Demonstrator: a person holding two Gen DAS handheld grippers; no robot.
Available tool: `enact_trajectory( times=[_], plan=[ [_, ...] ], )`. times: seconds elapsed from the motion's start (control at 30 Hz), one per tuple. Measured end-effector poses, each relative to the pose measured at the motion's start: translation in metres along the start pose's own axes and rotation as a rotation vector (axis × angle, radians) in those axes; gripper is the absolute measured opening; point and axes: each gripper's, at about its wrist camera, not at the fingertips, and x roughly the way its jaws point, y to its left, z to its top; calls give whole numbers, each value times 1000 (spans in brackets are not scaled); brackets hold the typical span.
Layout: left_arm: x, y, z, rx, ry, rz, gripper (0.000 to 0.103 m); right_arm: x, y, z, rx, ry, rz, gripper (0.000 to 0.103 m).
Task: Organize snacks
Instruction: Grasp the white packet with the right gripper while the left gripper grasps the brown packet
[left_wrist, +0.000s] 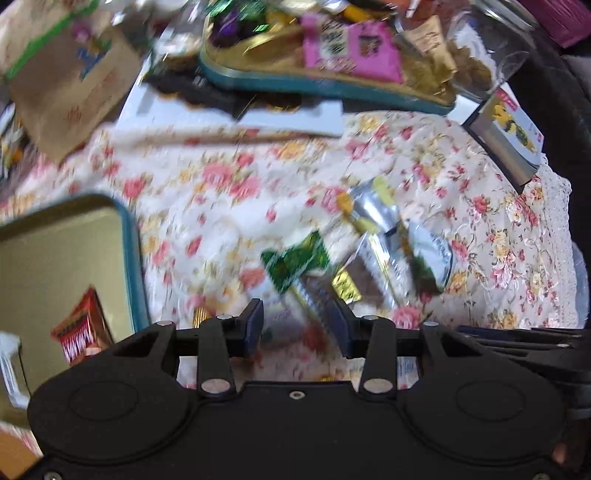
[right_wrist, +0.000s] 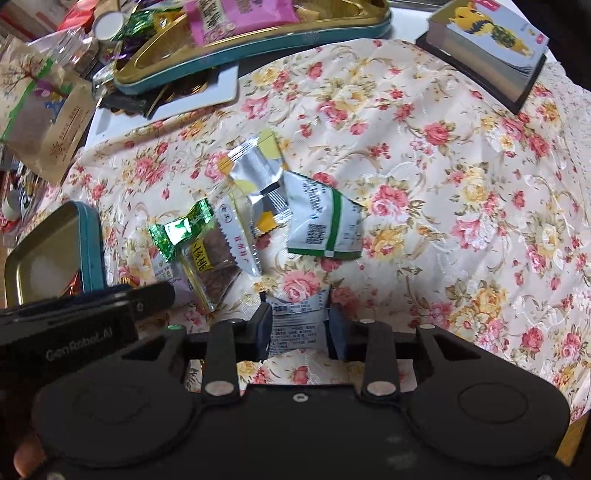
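Right gripper (right_wrist: 298, 328) is seen clamped on a pale blue-white packet (right_wrist: 298, 320), low centre of frame, its pads pressed on both edges. Left gripper (left_wrist: 298, 325) stands released — nothing is pinched. Loose snacks (right_wrist: 258, 218) are scattered mid-frame on the floral cloth (right_wrist: 443, 184); a teal tin (right_wrist: 90, 243) lies at left.

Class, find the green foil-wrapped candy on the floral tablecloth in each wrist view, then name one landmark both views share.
Left wrist view: green foil-wrapped candy lies just below centre, blurred, above the gripper fingers, left of the silver packets.
Right wrist view: green foil-wrapped candy lies left of centre, right of the small teal tin.
Shared landmark: the card deck with a yellow figure, upper right in both.
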Motion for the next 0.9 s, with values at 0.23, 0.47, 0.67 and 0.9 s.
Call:
enact_trajectory(
  times=[0.23,0.47,0.67,0.9],
  plan=[
    [20,-24,6,144,23,-90,54,-23,-28,8,106,-44,-18,36],
    [38,-42,9,228,30,-55,55,-40,-46,14,197,-73,23,37],
    [53,-48,6,229,59,-36,52,-51,-44,17,216,-122,47,39],
    [41,-28,13,31,90,-80,43,-58,-43,12,231,-215,35,41]
  ],
)
